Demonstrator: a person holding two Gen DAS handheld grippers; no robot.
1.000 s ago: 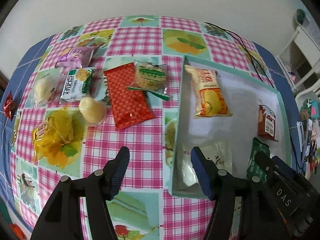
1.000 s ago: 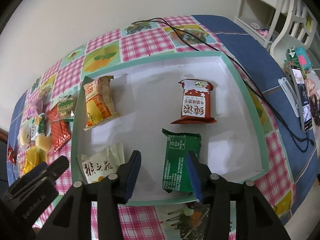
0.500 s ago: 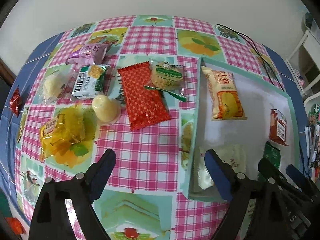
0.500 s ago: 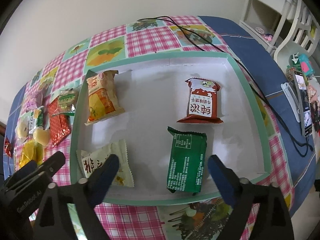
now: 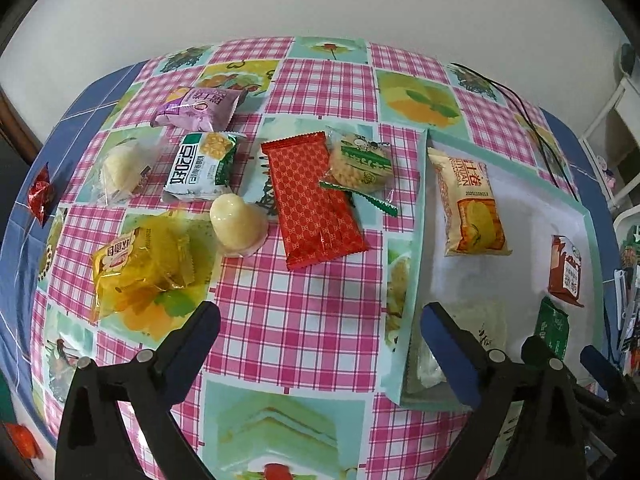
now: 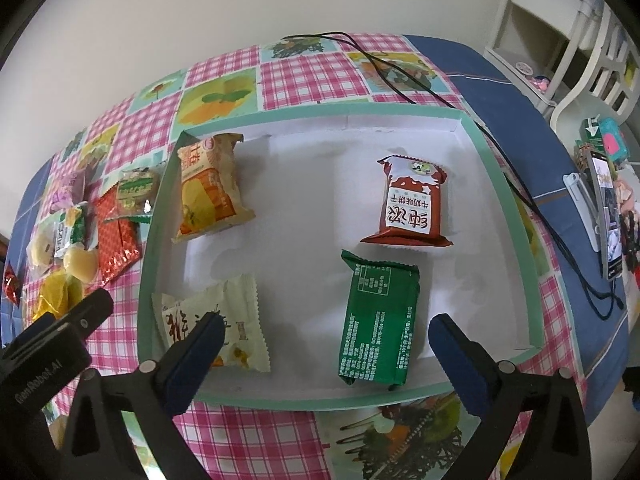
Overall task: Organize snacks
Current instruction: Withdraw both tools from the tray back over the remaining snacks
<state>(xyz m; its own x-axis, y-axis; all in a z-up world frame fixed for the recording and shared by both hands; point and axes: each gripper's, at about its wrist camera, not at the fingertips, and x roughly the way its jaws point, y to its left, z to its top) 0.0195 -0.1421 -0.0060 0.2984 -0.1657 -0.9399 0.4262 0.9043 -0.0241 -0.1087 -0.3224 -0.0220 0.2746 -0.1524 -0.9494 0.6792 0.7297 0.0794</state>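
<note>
The snacks lay in two groups: four packets in the tray (image 6: 532, 280), the rest loose on the bench (image 5: 288, 320) to its left. Only the right wrist view showed the tray whole, with the orange packet (image 6: 210, 192) at its far left, the brown packet (image 6: 410, 204) at far right, the green packet (image 6: 378, 320) near the front wall and the cream packet (image 6: 224, 328) at front left. Only the left wrist view showed the loose ones plainly: the red packet (image 5: 314, 198) with a round cracker pack (image 5: 360, 162) overlapping its far corner, a pale jelly cup (image 5: 238, 220) just left of it, a white-green packet (image 5: 202, 166), a purple packet (image 5: 198, 108), a clear bun pack (image 5: 120, 168) and a yellow bag (image 5: 140, 268).

The left gripper (image 5: 320, 338) hovered over bare cloth, fingers (image 5: 192, 340) wide apart, the red packet ahead between them, untouched. The right gripper (image 6: 322, 344) hung over the tray's front wall, fingers (image 6: 456, 348) also spread, empty, with the green packet between them and the cream packet under the left fingertip.
</note>
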